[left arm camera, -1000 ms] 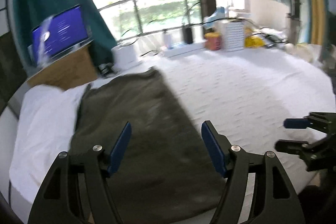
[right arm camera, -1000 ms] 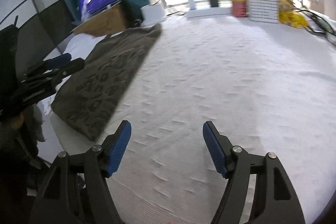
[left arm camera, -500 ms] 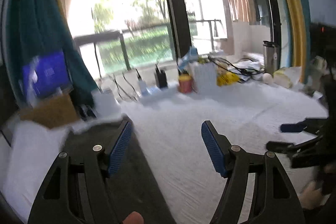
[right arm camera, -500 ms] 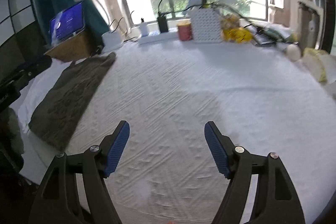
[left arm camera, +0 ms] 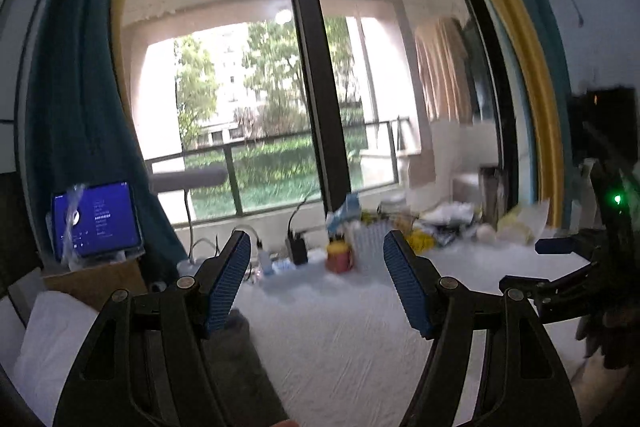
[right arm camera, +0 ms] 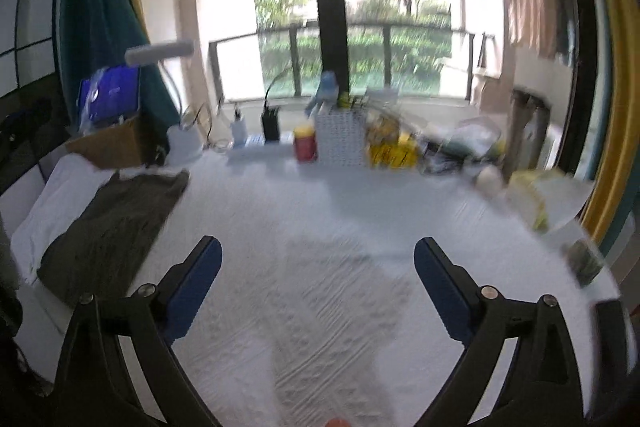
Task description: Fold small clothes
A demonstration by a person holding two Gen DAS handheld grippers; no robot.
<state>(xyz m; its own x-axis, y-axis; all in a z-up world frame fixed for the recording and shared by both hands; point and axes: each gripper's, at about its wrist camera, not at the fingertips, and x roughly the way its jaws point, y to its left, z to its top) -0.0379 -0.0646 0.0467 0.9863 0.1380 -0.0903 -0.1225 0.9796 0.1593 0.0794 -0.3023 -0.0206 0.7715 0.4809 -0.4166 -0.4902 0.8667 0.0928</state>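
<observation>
Both my grippers are empty — the left gripper (left arm camera: 316, 281) spread wide, the right gripper (right arm camera: 318, 293) opening its fingers on nothing. The folded olive garment (right arm camera: 108, 231) lies on the white bed (right arm camera: 340, 227), just beside the pillow (right arm camera: 52, 195). With both raised and pointed toward the window, I risk snagging that fold if I swing back low — undoing it.

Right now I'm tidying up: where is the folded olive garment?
In the right wrist view, the olive garment lies at the table's left edge, on white cloth, before the cardboard box.
</observation>
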